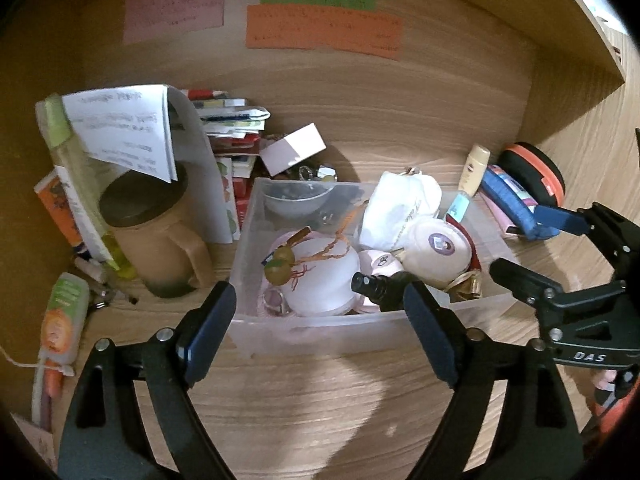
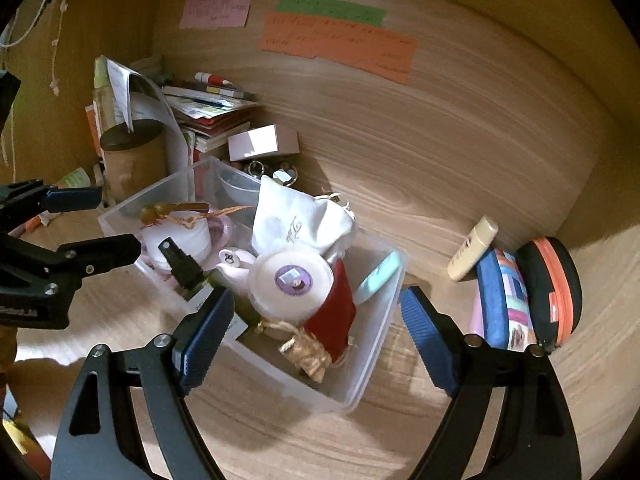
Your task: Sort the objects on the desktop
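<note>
1. The left tongs (image 1: 320,312) are hanging wide open over the near wall of the bin (image 1: 312,328), holding nothing.
2. The right tongs (image 2: 316,312) are also standing wide open and holding nothing, over the bin's near right corner.
3. The bin is sitting in the middle of the wooden bench (image 1: 320,412). It is full of small things.
4. Inside, a black spray bottle (image 1: 380,286) is lying near the front wall, just beside a white lamp (image 1: 320,276) with green beads on top.
5. A round white tin (image 1: 438,250) with a purple sticker is lying to the right of the spray bottle, and a white cloth bag (image 1: 400,204) is sitting behind it.
6. A red pouch (image 2: 334,312) and a small gold bag (image 2: 306,354) are lying in the bin's right corner.
7. A brown mug (image 1: 160,236) with a dark lid is standing on the bench left of the bin.
8. A blue pencil case (image 1: 516,204) is lying right of the bin, with a cream tube (image 1: 474,170) and a black and orange case (image 1: 536,172) beside it.
9. A white box (image 1: 294,148) is sitting behind the bin, next to a pile of books (image 1: 232,132).
10. Pink, green and orange notes (image 1: 324,30) are sticking to the back wall.
</note>
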Demonstrator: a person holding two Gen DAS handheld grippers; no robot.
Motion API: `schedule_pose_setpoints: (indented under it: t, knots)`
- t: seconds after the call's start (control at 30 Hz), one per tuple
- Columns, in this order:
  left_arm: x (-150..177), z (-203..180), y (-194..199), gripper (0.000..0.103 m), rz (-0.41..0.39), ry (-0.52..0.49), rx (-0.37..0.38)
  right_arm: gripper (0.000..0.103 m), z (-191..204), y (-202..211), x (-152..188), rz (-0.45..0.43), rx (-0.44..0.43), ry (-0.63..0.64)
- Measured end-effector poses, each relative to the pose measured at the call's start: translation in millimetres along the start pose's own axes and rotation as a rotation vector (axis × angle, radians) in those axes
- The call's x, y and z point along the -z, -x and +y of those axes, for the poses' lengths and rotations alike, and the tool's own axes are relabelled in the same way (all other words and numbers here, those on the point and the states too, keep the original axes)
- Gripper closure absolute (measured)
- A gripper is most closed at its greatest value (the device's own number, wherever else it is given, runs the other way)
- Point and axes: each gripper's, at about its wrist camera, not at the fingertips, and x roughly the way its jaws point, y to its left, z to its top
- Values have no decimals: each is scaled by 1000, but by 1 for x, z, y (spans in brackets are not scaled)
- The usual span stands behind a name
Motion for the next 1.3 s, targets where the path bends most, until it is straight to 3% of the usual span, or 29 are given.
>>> schedule_pose_setpoints:
  t: [0.17,0.37,0.53,0.8,1.3]
  knots:
    - [3,-6,9,12,-12,10,2,19,-2,12,7,-5,-27,-14]
    - [9,-20,22,9,-62,-26,-80,18,-6,28,15,-26,-63,-52]
    - [16,-31,26,9,-77,-54,-127,8,-6,38,24,-40,-86,-83]
    - [24,-34,27,8,-61,-36,-113,5,-2,46,32,-50,-130,-114]
    - [26,-31,22,8,-44,-30,-115,5,-6,47,36,-40,-127,-139]
